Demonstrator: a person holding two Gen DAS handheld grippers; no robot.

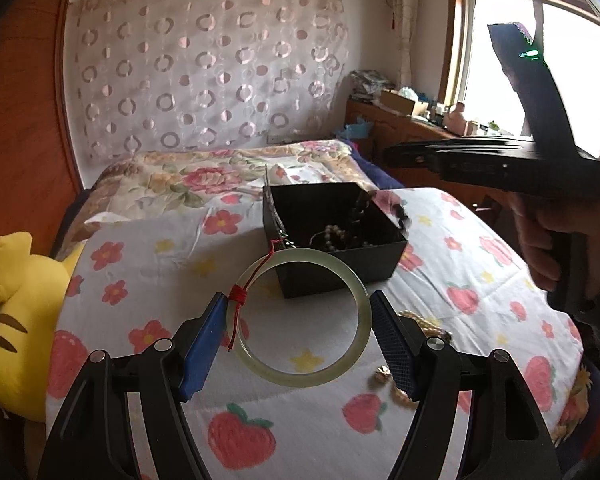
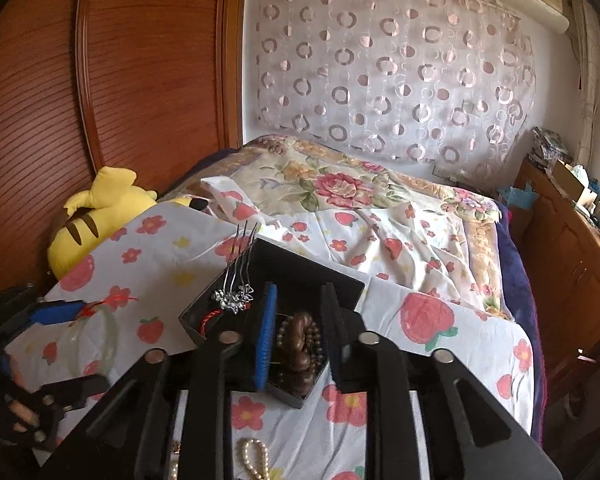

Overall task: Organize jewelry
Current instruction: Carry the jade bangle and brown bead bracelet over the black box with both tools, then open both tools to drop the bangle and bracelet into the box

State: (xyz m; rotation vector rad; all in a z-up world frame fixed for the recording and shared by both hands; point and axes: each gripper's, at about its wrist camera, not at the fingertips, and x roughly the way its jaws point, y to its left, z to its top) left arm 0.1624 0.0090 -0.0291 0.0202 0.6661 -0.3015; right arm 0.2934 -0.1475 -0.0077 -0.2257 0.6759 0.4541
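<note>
The left gripper [image 1: 300,316] sits nearest the lens, its blue textured pads spread wide and pressing on either side of a pale green jade bangle [image 1: 302,318], a smooth translucent ring with a red cord [image 1: 240,296] knotted at its left edge. Under it lies a bed [image 1: 140,264] covered in a white sheet printed with strawberries and flowers. Far left of the gripper rests a yellow plush toy [image 1: 16,312] against a ribbed reddish wooden wardrobe [image 2: 140,80]. Straight ahead of the gripper stands a matte black box [image 1: 332,236], square and open-topped, holding beads. A sheer curtain [image 1: 204,76] with circle patterns hangs on the far wall. To the right, the right gripper [image 2: 298,336] hovers over the box with its pads somewhat apart around dark brown wooden beads [image 2: 300,344]; I cannot tell whether they touch. A pearl strand [image 2: 256,460] lies beneath it on the sheet.
</note>
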